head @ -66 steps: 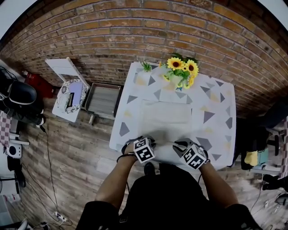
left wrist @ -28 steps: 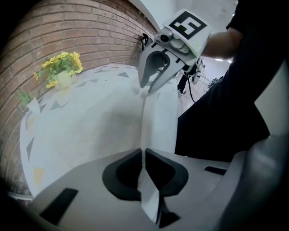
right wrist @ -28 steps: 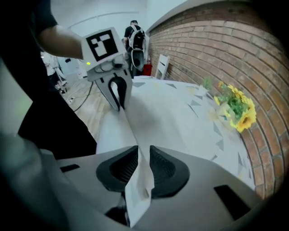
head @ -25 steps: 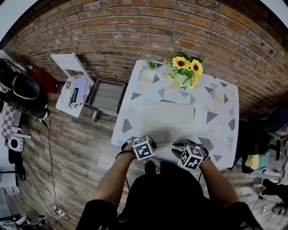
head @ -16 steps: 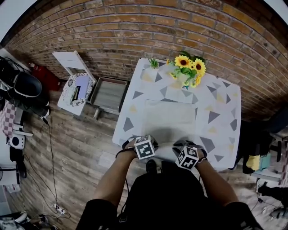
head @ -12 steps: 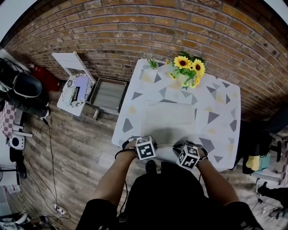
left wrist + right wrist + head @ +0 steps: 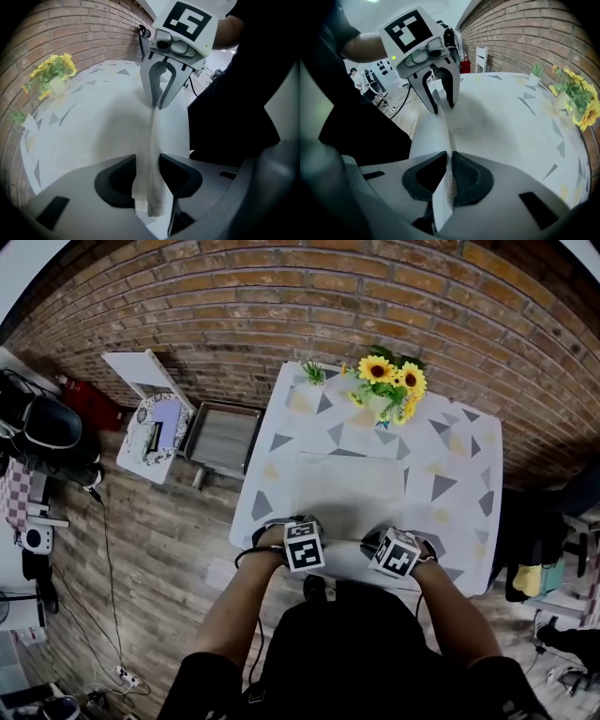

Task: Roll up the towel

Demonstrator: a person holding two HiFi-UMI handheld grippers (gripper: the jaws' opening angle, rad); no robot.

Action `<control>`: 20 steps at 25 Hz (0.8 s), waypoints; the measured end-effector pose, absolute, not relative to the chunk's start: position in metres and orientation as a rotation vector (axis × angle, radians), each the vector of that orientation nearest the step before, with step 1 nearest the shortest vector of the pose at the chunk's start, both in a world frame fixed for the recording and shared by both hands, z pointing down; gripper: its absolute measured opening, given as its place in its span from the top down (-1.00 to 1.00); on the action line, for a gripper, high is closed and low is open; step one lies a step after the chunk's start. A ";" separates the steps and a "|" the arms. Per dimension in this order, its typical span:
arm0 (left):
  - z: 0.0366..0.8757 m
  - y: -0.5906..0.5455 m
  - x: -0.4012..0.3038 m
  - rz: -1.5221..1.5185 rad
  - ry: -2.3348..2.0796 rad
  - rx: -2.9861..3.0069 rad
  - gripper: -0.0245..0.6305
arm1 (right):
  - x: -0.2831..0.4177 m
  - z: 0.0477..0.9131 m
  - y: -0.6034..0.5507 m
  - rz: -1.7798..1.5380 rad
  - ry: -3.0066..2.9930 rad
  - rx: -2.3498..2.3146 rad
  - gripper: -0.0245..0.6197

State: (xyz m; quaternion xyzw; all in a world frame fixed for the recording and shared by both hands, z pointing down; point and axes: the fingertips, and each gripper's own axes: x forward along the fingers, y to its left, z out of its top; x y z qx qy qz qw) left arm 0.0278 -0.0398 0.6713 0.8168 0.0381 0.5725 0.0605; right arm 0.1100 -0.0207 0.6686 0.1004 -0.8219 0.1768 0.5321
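Head view: both hands sit much where they were half a second earlier at the near edge of the table (image 7: pixel 450 474). The left gripper (image 7: pixel 302 527) and right gripper (image 7: pixel 377 540) are at the near hem of the pale, rectangular towel (image 7: pixel 349 486). It lies flat on a white cloth printed with grey and yellow triangles. A vase (image 7: pixel 378 409) at the far edge holds sunflowers (image 7: pixel 386 379) against a red brick wall (image 7: pixel 281 296). Beside the table, on plank flooring (image 7: pixel 159 549), stands a shallow grey tray (image 7: pixel 220 442); its contents cannot be made out.

Left gripper view: the dark, rounded jaws have just been opening and now stand spread. A thick, nubby fold of the towel (image 7: pixel 151 140) stands loose in the gap. The raised hem runs as a taut ridge to the right gripper (image 7: pixel 161 101) opposite.

Right gripper view: these jaws have eased slightly, yet the ribbed pads (image 7: pixel 464 176) stay nearly together, pinching the towel's thin edge (image 7: pixel 449 140). Across the cloth, the left gripper (image 7: pixel 439 105) straddles the same ridge.
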 end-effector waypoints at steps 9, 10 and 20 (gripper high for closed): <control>0.641 -0.041 0.041 1.675 0.022 2.611 0.39 | 0.112 0.670 -0.054 0.424 -1.941 0.276 0.74; 0.642 -0.038 0.043 1.687 0.025 2.625 0.39 | 0.113 0.671 -0.056 0.419 -1.937 0.280 0.74; 0.668 -0.052 0.056 1.753 -0.190 2.698 0.51 | 0.112 0.651 -0.076 0.286 -2.003 0.432 0.74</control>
